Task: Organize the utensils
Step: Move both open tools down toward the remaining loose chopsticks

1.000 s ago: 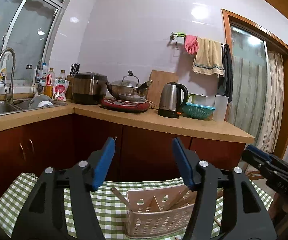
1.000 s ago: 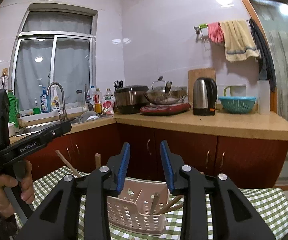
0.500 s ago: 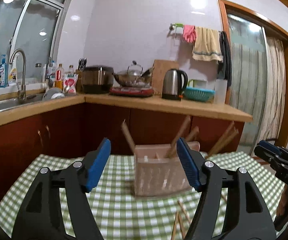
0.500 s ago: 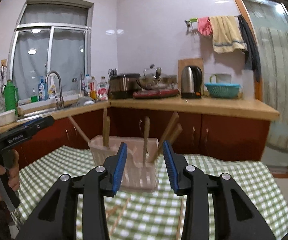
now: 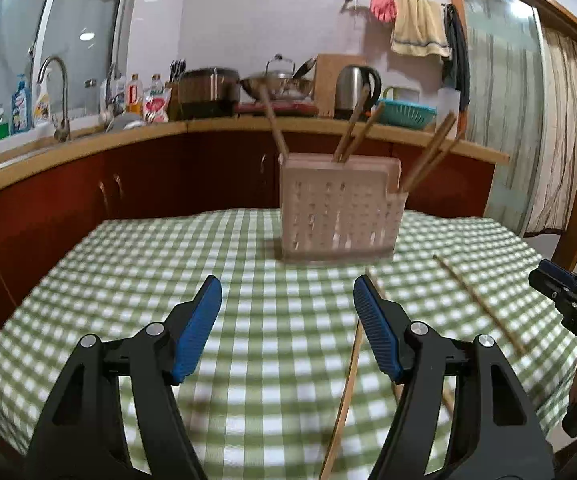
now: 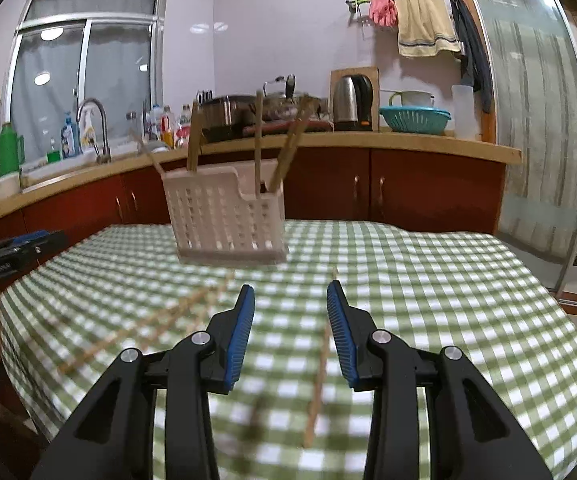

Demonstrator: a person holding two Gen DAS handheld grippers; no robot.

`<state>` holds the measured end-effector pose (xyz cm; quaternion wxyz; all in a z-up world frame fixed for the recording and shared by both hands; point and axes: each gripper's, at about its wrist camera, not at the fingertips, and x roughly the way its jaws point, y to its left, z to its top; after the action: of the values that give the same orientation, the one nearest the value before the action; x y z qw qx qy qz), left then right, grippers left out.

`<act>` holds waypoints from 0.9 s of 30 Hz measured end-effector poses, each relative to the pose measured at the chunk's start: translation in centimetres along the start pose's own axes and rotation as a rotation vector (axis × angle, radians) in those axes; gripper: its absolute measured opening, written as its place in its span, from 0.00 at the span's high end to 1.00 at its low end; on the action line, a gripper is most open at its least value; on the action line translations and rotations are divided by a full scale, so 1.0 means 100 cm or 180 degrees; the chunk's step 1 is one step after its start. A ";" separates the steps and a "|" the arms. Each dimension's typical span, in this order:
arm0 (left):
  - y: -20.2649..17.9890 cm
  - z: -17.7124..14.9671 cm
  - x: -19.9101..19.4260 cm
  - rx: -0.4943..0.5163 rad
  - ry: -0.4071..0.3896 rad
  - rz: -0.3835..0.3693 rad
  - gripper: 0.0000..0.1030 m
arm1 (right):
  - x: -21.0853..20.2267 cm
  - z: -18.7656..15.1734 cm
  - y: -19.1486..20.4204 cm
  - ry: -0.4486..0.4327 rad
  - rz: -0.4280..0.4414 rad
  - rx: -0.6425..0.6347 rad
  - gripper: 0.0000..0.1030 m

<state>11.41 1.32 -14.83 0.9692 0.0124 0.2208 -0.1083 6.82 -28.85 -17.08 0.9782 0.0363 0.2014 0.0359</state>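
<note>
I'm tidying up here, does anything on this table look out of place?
Yes. Several wooden chopsticks lie loose and scattered on the checked tablecloth, pointing different ways, while others already stand in the white perforated utensil basket.

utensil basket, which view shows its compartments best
The right wrist view: the basket is seen at an angle, so its tall back section and lower front pocket with chopsticks read clearly. The left wrist view shows the basket nearly flat-on and blurrier, the side pocket only at its right edge.
</note>
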 end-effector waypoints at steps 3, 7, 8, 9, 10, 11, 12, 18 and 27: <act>0.004 -0.017 -0.001 -0.0073 0.0128 0.0007 0.36 | 0.000 -0.017 -0.004 0.0112 -0.0019 0.0025 0.63; 0.005 -0.039 -0.002 -0.0091 0.0254 0.0022 0.38 | 0.002 -0.035 -0.005 0.0235 -0.0029 0.0009 0.63; 0.004 -0.044 -0.001 -0.0082 0.0282 0.0025 0.39 | 0.003 -0.038 -0.006 0.0261 -0.0030 0.0003 0.63; 0.003 -0.048 -0.001 -0.0075 0.0313 0.0022 0.41 | 0.004 -0.042 -0.006 0.0279 -0.0035 0.0000 0.63; 0.002 -0.053 0.000 -0.0073 0.0357 0.0010 0.43 | 0.003 -0.044 -0.006 0.0290 -0.0038 0.0002 0.63; 0.001 -0.057 0.001 -0.0078 0.0399 -0.0010 0.43 | 0.004 -0.047 -0.006 0.0303 -0.0038 0.0012 0.63; 0.000 -0.060 0.002 -0.0076 0.0427 -0.0025 0.43 | 0.004 -0.048 -0.007 0.0316 -0.0040 0.0018 0.63; -0.005 -0.073 0.009 -0.0002 0.0565 -0.0069 0.49 | 0.005 -0.055 -0.008 0.0349 -0.0033 0.0036 0.63; -0.007 -0.083 0.017 0.0011 0.0661 -0.0176 0.59 | 0.003 -0.058 -0.007 0.0357 -0.0054 0.0021 0.63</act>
<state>9.22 0.88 -23.07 0.9377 0.0190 0.3201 -0.1335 4.88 -29.16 -22.59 0.9655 0.0358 0.2563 0.0289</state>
